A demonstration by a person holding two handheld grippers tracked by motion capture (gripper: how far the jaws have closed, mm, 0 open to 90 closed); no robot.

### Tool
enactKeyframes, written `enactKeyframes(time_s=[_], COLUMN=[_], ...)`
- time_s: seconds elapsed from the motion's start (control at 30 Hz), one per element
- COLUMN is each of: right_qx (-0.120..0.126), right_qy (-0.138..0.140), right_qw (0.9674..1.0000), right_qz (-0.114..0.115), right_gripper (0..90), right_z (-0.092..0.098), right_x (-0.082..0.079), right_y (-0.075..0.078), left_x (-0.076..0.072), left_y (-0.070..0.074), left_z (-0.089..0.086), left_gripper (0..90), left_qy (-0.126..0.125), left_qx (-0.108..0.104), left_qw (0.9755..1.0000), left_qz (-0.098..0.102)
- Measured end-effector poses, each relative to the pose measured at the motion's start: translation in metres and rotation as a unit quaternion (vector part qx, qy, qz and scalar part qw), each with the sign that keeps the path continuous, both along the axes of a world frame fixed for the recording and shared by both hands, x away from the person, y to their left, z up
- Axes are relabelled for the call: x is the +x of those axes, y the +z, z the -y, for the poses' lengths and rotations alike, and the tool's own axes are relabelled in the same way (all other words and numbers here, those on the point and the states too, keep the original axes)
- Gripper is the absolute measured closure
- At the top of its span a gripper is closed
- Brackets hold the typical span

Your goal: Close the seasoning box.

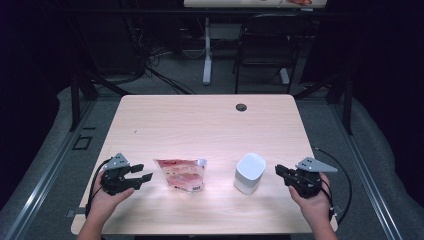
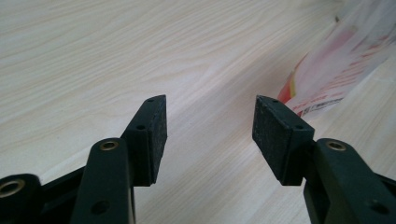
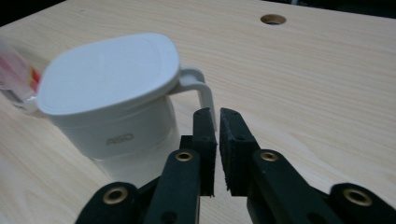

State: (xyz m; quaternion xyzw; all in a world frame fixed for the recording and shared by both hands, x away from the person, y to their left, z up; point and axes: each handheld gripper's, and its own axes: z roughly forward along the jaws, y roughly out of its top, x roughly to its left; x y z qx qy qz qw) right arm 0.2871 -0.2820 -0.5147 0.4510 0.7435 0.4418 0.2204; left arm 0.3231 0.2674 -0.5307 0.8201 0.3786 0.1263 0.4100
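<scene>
A clear plastic pouch with red and pink print [image 1: 181, 174] lies flat on the wooden table [image 1: 200, 125], near its front. To its right stands a white lidded mug [image 1: 250, 172]. My left gripper [image 1: 145, 172] sits just left of the pouch, apart from it. In the left gripper view the left gripper [image 2: 210, 100] is wide open with bare wood between the pads, and the pouch [image 2: 336, 70] lies off to the right. My right gripper [image 1: 278, 171] is right of the mug. In the right gripper view the right gripper [image 3: 217, 112] shows a narrow gap holding nothing, just short of the mug's handle [image 3: 198, 88].
A round cable hole [image 1: 241, 107] sits near the table's far edge. Beyond the table stand a black chair [image 1: 265, 50] and a white desk leg [image 1: 207, 50], with cables on the floor. Metal rails run along both sides of the table.
</scene>
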Motion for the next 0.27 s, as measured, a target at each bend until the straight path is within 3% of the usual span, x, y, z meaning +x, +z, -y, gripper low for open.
enactKeyframes(time_s=[0.27], right_qx=[-0.019], right_qy=[-0.021], right_qw=[0.9996], right_qz=[-0.005], right_gripper=[56.3], right_z=[0.003], right_x=[0.001], right_y=[-0.016], left_x=[0.002], left_y=[-0.003], left_z=[-0.003], left_gripper=[40.6], left_qy=[0.02], left_qx=[0.014], left_qw=[0.9997], left_qz=[0.007])
